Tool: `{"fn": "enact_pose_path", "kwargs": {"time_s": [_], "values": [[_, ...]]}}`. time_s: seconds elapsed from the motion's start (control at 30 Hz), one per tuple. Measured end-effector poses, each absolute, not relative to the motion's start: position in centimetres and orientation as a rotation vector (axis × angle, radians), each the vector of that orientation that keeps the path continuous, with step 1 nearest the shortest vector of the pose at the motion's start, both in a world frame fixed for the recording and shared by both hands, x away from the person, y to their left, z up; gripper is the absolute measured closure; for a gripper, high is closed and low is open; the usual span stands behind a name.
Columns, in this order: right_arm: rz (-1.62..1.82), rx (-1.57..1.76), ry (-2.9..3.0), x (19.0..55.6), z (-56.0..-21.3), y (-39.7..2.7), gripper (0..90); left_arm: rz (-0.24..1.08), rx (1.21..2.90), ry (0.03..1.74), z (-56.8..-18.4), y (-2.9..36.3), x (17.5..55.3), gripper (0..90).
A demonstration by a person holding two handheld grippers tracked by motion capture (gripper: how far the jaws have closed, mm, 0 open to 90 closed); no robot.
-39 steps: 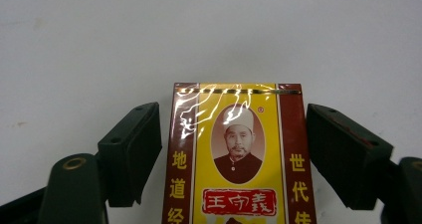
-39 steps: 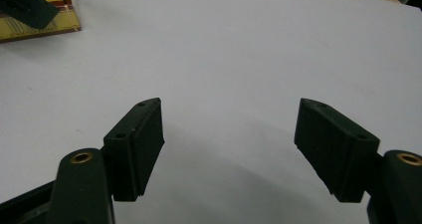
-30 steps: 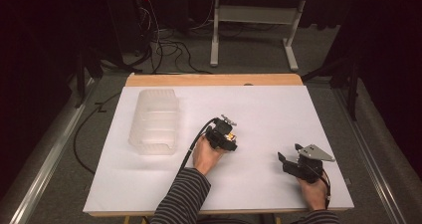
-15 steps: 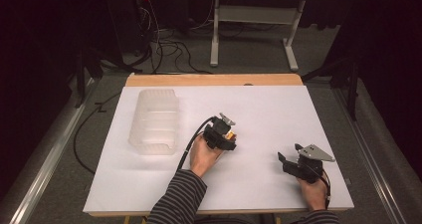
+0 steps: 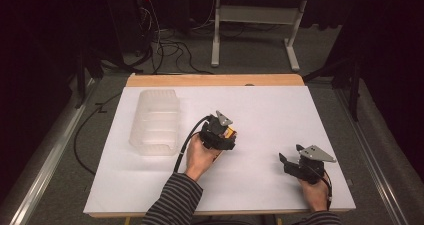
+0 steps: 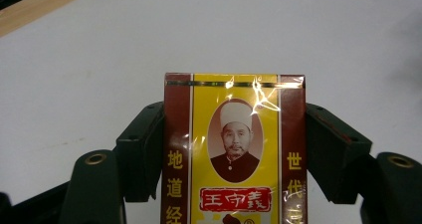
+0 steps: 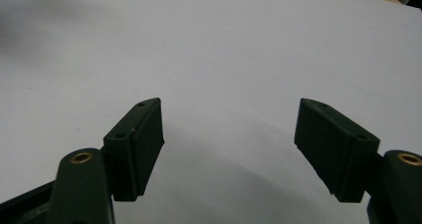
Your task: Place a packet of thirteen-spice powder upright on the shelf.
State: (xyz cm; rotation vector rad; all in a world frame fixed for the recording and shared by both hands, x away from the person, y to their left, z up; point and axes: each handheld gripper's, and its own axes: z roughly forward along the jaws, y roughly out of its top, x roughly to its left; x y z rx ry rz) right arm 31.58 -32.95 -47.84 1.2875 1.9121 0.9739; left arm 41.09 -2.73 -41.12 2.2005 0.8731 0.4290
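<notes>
- Our left tool point(image 5: 227, 135) clamps a yellow-and-maroon box point(image 6: 234, 149) between both pads, above the white desk point(image 5: 270, 110).
- Our right tool point(image 7: 229, 144) stands wide, gripping nothing, well apart from the box.

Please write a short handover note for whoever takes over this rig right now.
Left tongs: shut on the yellow and maroon packet, held above the white table sheet.
Right tongs: open, holding nothing, low over the sheet at the near right.
Clear plastic bin: on the sheet left of the left tongs, nothing visible inside.
Done: packet gripped.
Left: probably placing it in the bin.
</notes>
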Motion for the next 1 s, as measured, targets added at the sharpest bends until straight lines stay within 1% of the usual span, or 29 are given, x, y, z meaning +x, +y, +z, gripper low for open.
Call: {"fn": "enact_pose_path", "kwargs": {"time_s": [0.7, 0.73, 0.77, 1.0], "values": [[0.971, 1.283, 1.916, 31.6, -47.8, -32.9, 27.5, 0.465, 2.129, 0.867, -39.2, -0.3, 39.9, 32.5], [0.972, 1.285, 1.916, 31.6, -47.8, -32.9, 27.5, 0.449, 2.080, 0.894, -39.3, -0.5, 39.8, 32.4], [0.973, 1.287, 1.915, 31.6, -47.8, -32.9, 27.5, 0.470, 2.127, 0.867, -39.1, 0.0, 39.8, 32.4], [0.975, 1.284, 1.916, 31.6, -47.8, -32.9, 27.5, 0.482, 2.100, 0.877, -38.6, 1.0, 39.5, 32.3]]}}
